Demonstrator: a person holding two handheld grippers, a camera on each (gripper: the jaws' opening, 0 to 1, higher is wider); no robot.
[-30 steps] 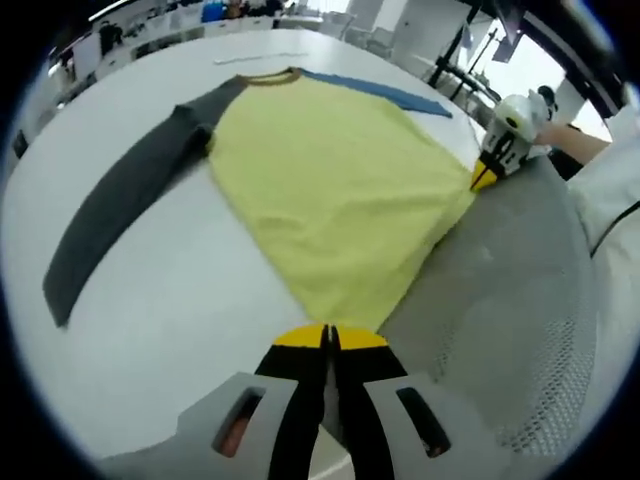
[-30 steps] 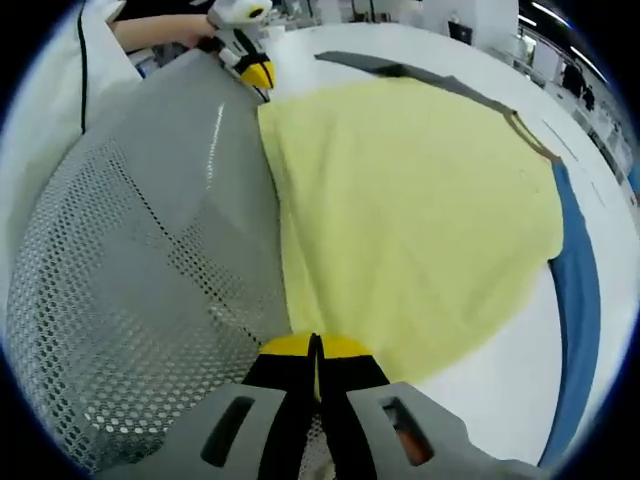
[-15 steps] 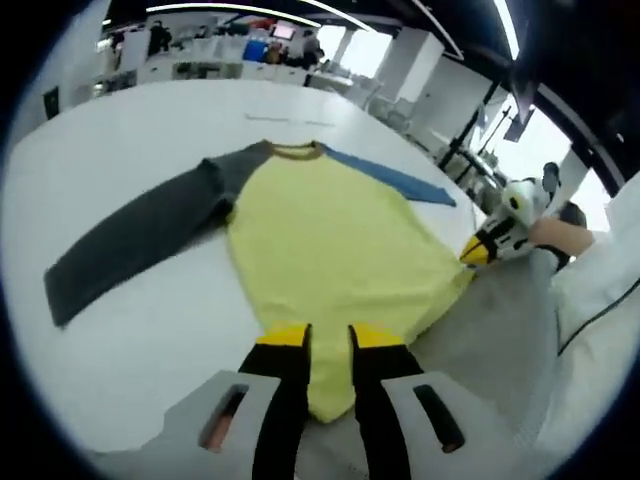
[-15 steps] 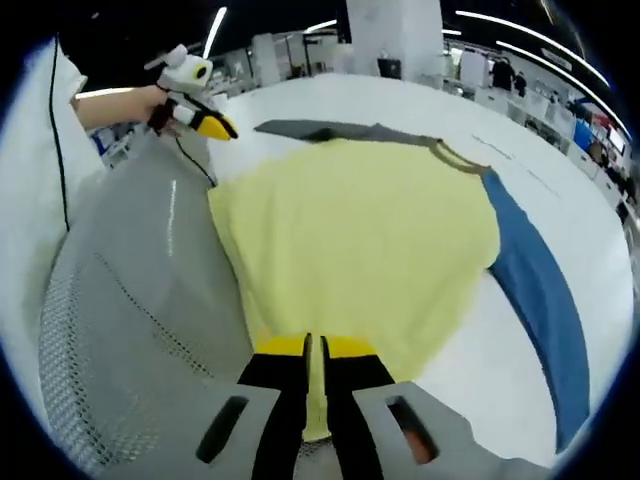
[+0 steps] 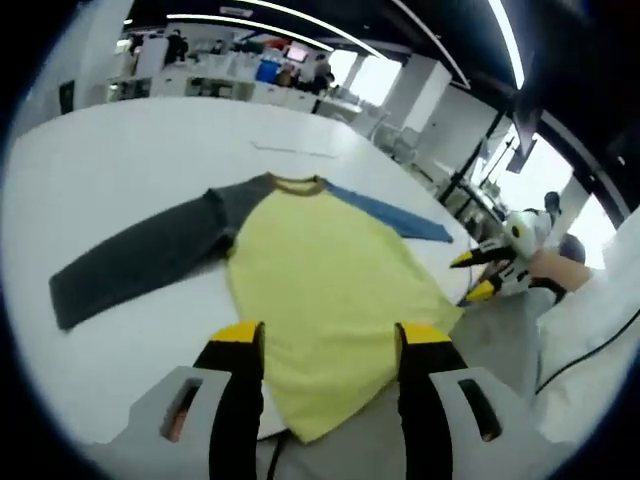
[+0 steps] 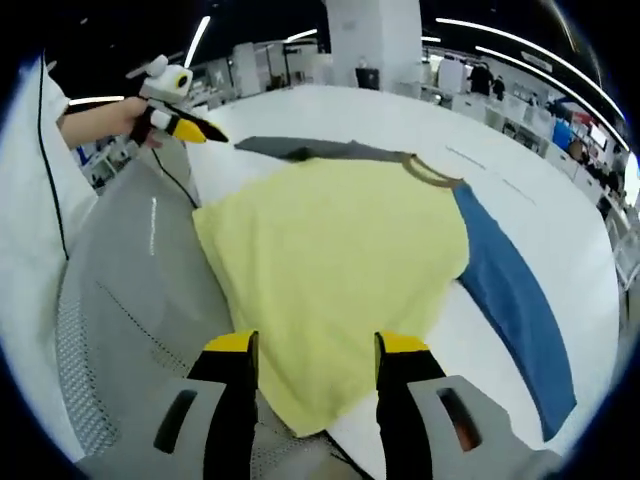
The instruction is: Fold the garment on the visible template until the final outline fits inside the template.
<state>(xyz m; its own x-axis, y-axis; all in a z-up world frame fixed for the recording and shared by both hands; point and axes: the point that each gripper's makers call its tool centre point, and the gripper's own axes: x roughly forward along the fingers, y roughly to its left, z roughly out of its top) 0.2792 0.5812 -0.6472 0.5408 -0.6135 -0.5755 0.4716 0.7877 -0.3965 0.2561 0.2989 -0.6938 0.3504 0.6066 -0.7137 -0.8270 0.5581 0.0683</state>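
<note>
The yellow long-sleeved garment point(image 5: 320, 300) with one grey and one blue sleeve lies flat on the white counter point(image 5: 120, 160). Both the left hand-held gripper point(image 5: 325, 345) and right hand-held gripper point(image 6: 310, 355) hover empty, jaws apart. We should next grasp a sleeve and fold it inward. We cannot make out any template outline.

Left hand-held gripper point(image 5: 330, 345): jaws parted wide, previously shut on the garment point(image 5: 320, 290) hem. Right hand-held gripper point(image 6: 312, 350): likewise opened, hem released at lower centre.
</note>
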